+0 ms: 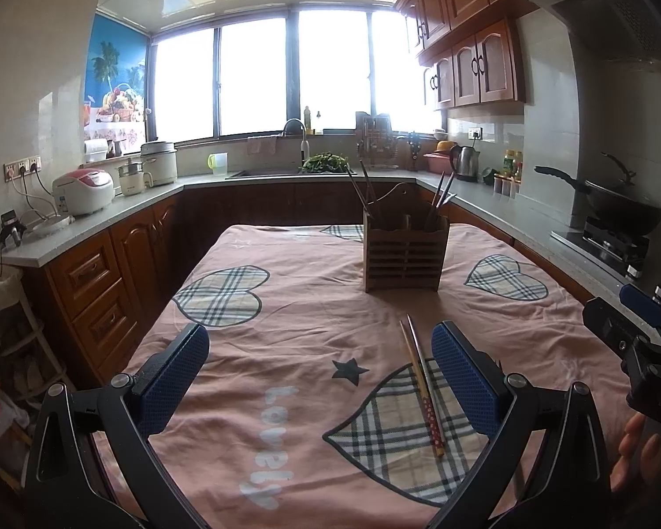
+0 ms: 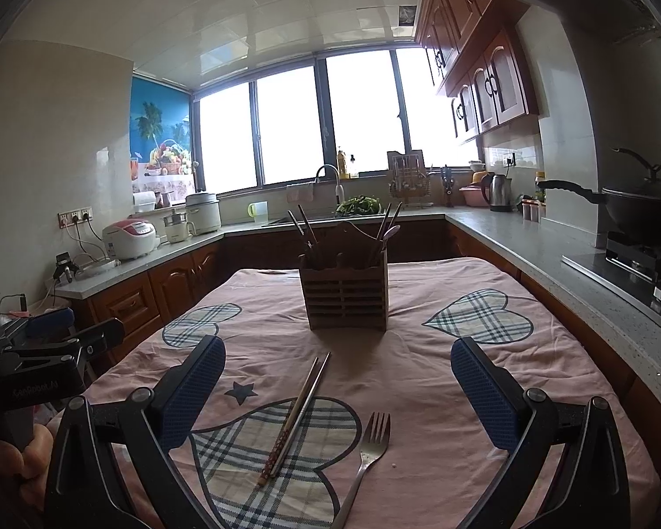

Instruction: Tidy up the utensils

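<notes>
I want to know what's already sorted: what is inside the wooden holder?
Chopsticks and a spoon stick up from the wooden utensil holder; its slatted walls hide their lower ends.

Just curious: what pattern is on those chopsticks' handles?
Red with small pale dots on one chopstick; the right wrist view shows it best.

The left hand-held gripper (image 1: 319, 374) hung with its jaws spread wide, the blue-padded fingers (image 1: 176, 379) well apart and gripping nothing. The right hand-held gripper (image 2: 337, 390) was likewise wide open and empty, its blue pads (image 2: 484, 396) angled forward and slightly down. Both were held side by side at about the same height, each showing at the edge of the other's view. A hand (image 1: 639, 454) gripped the right one's handle, and another hand (image 2: 26, 463) gripped the left one's
</notes>
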The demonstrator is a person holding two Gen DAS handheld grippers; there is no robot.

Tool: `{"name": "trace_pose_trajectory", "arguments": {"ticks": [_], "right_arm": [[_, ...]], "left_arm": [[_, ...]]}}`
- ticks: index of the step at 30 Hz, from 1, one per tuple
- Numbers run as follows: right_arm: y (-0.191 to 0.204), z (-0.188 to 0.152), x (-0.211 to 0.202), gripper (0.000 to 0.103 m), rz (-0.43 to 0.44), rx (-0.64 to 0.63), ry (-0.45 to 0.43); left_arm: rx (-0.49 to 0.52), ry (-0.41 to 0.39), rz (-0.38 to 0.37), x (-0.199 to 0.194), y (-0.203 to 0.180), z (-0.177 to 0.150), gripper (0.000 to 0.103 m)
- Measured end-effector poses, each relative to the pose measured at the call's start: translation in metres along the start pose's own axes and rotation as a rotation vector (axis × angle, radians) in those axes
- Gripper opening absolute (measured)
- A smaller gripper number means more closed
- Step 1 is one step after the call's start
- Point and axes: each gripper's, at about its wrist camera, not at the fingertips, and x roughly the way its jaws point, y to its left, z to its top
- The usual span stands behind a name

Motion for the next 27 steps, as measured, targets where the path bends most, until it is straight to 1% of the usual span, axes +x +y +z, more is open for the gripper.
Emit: {"name": "trace_pose_trajectory", "arguments": {"ticks": [27], "right_arm": [[0.0005,-0.0003,0.001,0.103,0.004,-0.002,-0.001]], "left_arm": [[0.005,0.002,-0.009,-0.0001,-0.0021,0.0004,0.103]]}}
